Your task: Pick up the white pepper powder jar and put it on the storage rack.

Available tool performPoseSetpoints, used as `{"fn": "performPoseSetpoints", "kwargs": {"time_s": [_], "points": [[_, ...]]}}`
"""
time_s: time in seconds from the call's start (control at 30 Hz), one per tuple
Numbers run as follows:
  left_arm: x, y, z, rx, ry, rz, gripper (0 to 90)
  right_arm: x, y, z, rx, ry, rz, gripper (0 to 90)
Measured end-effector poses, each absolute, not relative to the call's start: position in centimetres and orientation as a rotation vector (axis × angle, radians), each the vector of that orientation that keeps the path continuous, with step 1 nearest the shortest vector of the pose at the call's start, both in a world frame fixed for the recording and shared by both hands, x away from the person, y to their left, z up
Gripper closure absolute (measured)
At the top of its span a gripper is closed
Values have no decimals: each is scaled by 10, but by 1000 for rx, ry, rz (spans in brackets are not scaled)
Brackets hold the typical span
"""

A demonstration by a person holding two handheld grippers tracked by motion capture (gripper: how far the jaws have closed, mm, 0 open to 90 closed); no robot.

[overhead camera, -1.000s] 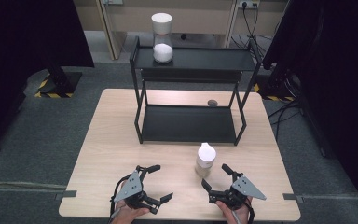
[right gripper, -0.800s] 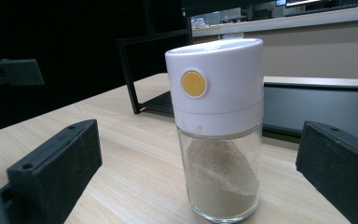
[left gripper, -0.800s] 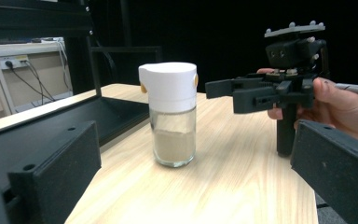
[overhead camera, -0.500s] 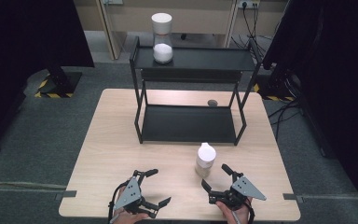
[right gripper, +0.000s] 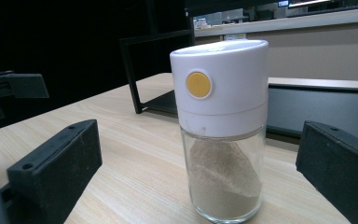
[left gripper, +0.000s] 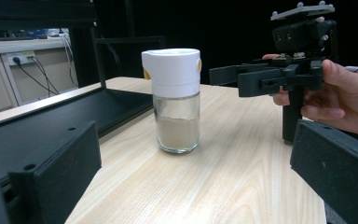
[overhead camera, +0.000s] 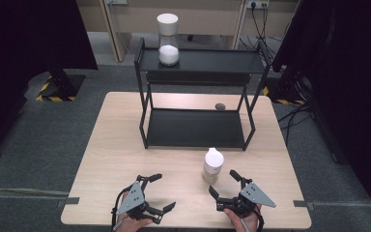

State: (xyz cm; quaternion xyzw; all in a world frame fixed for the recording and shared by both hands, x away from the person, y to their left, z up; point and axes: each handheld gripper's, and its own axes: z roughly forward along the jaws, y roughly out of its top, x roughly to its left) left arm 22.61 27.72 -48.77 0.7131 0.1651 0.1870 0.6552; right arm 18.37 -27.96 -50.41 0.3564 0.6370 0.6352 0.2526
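Both hands are cut off at the near edge — left gripper (overhead camera: 160, 193) and right gripper (overhead camera: 224, 182) gape wide, flanking the untouched jar (overhead camera: 213, 164).

Black grippers (overhead camera: 155, 195), grey triangular plates (overhead camera: 130, 198)

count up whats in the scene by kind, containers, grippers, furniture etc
White-capped jars: 2, the near jar on the table and the far jar on the rack's top shelf
Grippers: 2, left gripper and right gripper, both open
Black rack: 1
Table: 1
Small dark object on the table by the rack, too small to identify: 1
Total: 7
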Motion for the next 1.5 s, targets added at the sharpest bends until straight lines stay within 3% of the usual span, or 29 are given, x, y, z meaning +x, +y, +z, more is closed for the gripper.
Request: {"fn": "performPoseSetpoints", "kwargs": {"time_s": [0.67,1.5], "points": [[226,277,-489,1624,377,414,10,184,-275,-502,964,1713,1705,4],[227,276,-491,1618,400,391,11,212,-249,-497,972,1700,1620,6]]}}
